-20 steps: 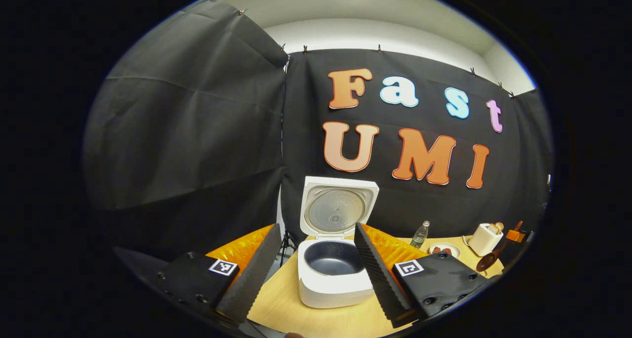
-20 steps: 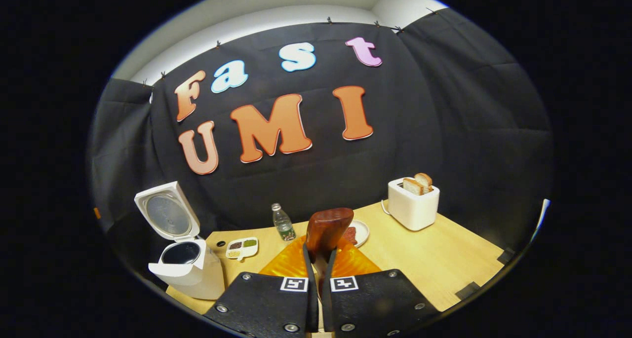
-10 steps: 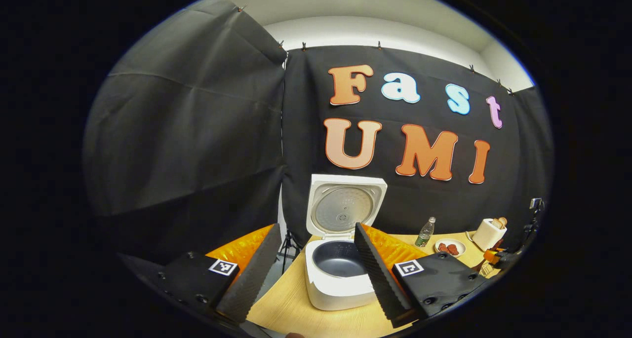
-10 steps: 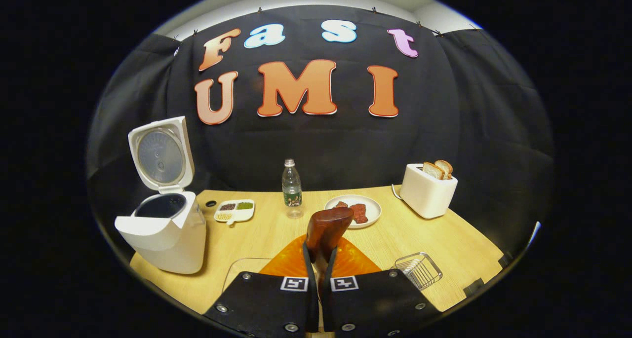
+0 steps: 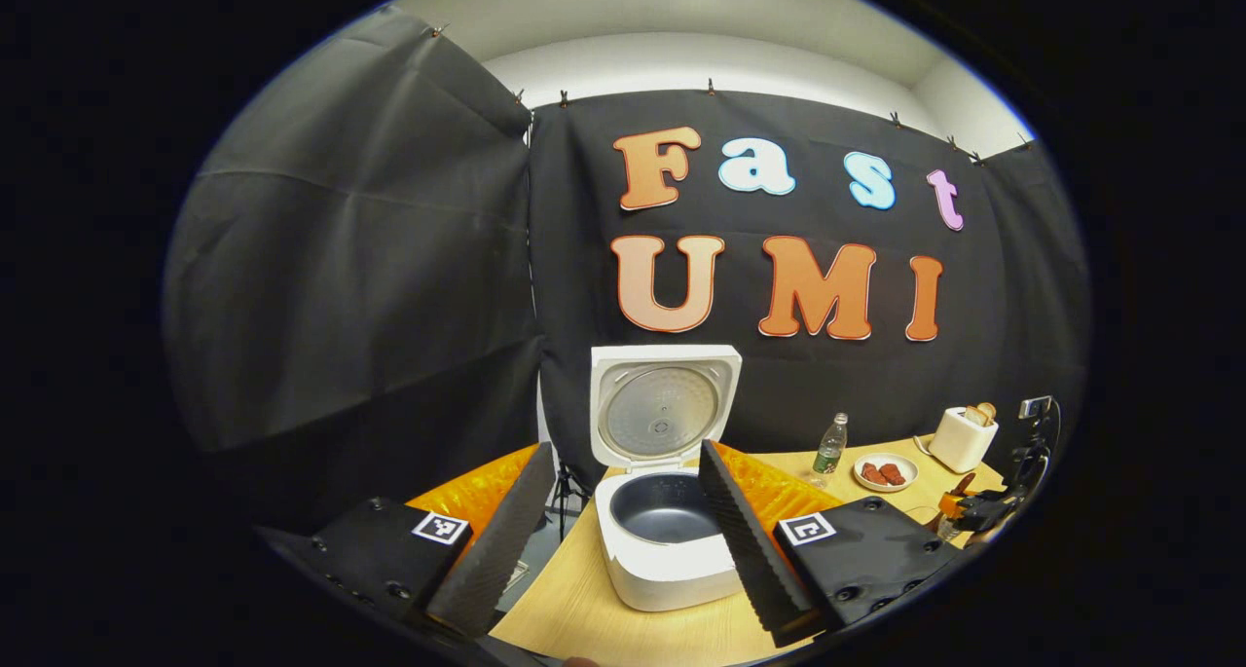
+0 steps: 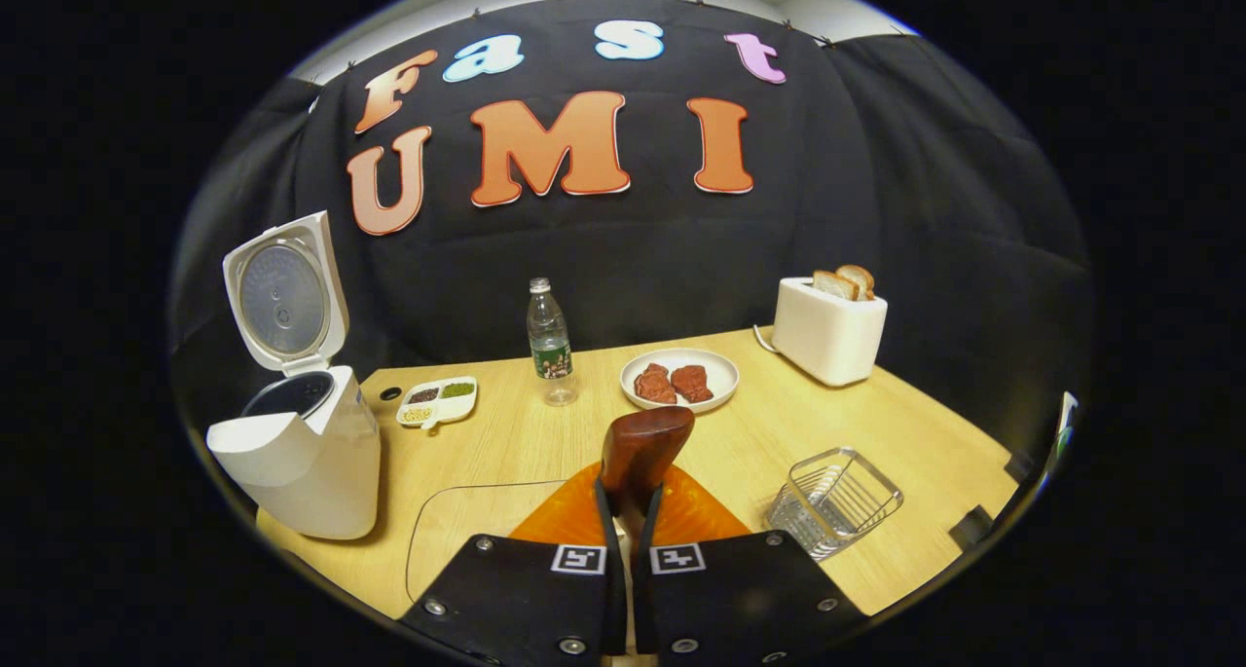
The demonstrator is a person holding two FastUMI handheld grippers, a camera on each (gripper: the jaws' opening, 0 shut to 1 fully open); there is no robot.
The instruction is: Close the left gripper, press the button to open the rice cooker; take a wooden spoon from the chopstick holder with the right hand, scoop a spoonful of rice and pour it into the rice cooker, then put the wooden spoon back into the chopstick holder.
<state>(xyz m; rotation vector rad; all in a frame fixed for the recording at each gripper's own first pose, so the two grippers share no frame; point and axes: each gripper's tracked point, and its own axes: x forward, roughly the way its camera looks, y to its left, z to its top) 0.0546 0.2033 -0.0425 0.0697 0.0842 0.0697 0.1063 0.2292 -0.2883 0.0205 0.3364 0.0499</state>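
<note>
Right gripper (image 6: 631, 497) was clamped on the wooden spoon (image 6: 642, 448), held right of the open-lidded rice cooker (image 6: 297, 453). Left gripper (image 5: 623, 521) was spread wide, empty, before the cooker.

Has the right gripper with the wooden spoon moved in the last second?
Yes. The right gripper, shut on the wooden spoon, swung right and tilted down: the toaster sits higher, and a wire basket appears.

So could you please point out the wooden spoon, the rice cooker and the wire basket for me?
wooden spoon (image 6: 644, 445): right gripper view, on its bowl.
rice cooker (image 5: 670, 574): left gripper view, on its front wall.
wire basket (image 6: 835, 499): right gripper view, on its mesh side.
</note>
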